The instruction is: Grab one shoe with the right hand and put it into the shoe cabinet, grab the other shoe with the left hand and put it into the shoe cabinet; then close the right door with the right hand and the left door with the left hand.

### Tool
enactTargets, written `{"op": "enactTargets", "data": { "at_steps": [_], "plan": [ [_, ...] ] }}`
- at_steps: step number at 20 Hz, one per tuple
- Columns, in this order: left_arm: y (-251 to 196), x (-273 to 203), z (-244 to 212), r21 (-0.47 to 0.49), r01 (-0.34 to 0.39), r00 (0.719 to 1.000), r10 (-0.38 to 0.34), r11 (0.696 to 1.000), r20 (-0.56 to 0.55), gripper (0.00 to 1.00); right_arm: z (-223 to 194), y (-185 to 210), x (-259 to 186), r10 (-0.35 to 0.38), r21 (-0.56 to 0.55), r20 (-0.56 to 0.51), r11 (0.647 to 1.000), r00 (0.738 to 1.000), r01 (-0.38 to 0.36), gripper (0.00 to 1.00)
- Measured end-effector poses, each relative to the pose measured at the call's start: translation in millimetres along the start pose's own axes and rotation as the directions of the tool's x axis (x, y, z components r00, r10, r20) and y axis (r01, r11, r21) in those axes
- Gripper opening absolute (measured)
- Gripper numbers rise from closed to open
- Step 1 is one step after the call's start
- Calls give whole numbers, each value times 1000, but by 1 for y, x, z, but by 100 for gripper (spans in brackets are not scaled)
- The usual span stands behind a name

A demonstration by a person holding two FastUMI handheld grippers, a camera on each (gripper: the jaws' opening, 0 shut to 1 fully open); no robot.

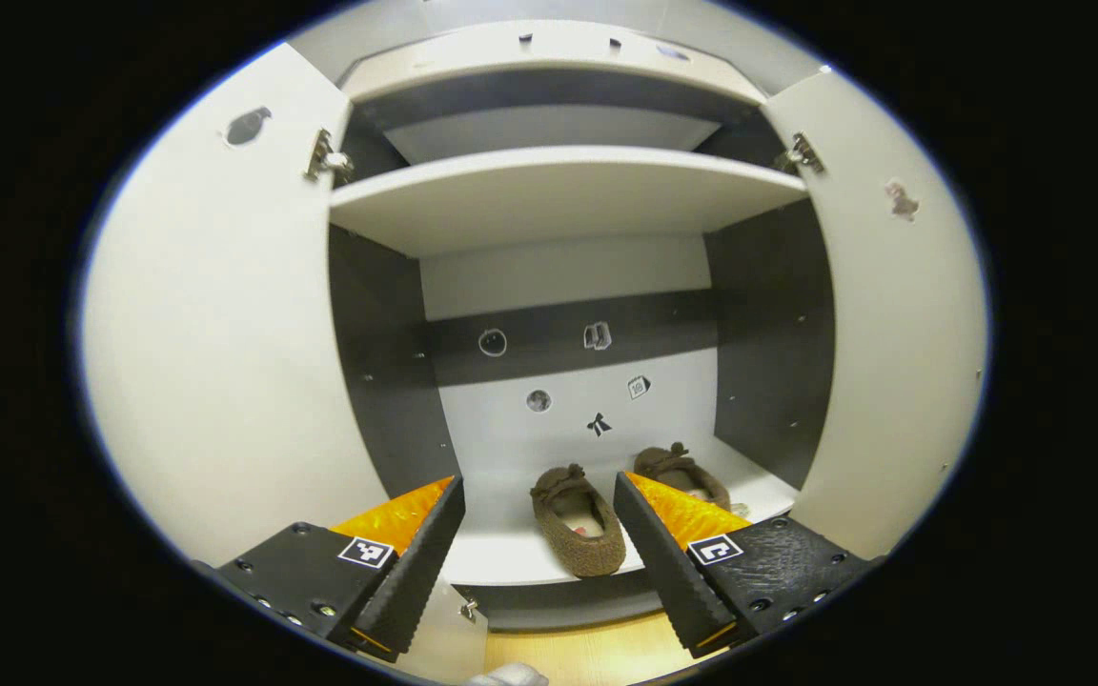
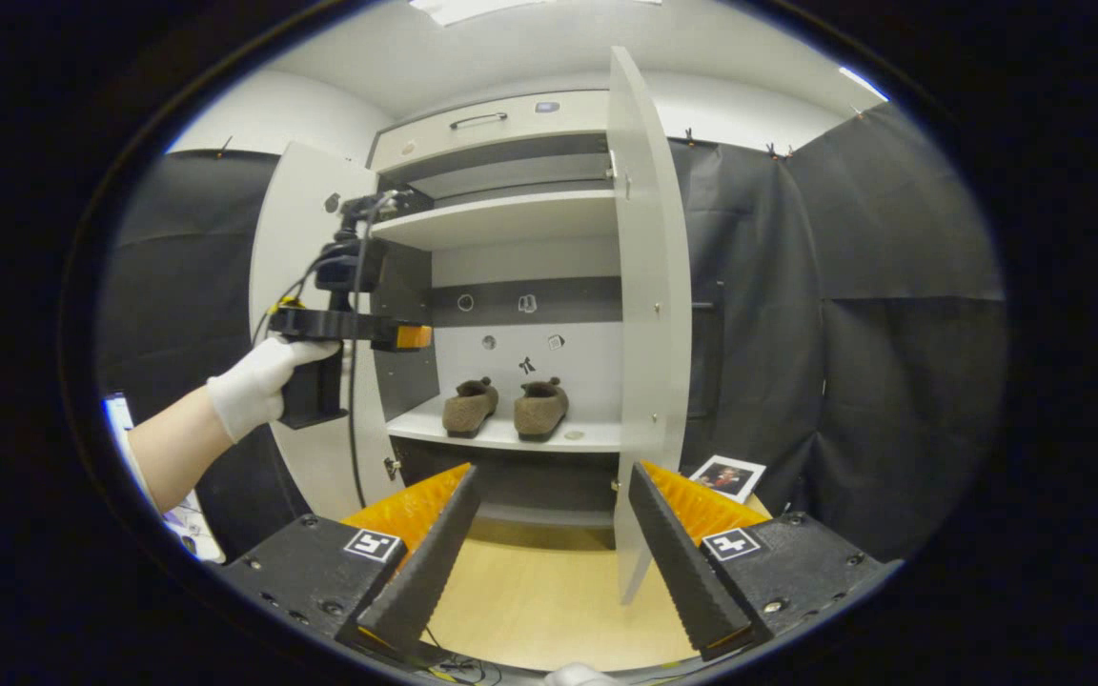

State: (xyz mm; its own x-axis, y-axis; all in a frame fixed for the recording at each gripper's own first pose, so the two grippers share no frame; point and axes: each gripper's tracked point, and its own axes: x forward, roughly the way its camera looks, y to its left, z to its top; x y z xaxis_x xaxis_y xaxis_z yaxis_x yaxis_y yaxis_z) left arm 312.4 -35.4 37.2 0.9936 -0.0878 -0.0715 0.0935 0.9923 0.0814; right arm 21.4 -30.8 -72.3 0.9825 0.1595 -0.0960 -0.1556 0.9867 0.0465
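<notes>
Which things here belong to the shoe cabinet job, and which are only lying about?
Belong to the job:
- left shoe and right shoe, both already on the lower shelf
- right door, open
- left door, open
- left gripper, open
- right gripper, open

Just lying about:
- photo card on the floor
- small stickers on the cabinet's back wall
</notes>
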Motion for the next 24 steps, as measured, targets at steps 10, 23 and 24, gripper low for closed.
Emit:
{"op": "enactTargets", "data": {
  "at_steps": [10, 23, 24],
  "plan": [
    [8, -125, 4, -16, -80, 985, 81, 997, 152, 96, 18, 9, -4, 11, 2, 47, 1000, 999, -11, 100],
    [13, -230, -93, -88, -147, 988, 151, 985, 38, 96, 16, 27, -6, 9, -11, 31, 1000, 999, -9, 100],
    [12, -230, -94, -101, -142, 989, 146, 985, 35, 96, 20, 21, -7, -2, -14, 37, 1000, 999, 2, 100]
  ]
}}
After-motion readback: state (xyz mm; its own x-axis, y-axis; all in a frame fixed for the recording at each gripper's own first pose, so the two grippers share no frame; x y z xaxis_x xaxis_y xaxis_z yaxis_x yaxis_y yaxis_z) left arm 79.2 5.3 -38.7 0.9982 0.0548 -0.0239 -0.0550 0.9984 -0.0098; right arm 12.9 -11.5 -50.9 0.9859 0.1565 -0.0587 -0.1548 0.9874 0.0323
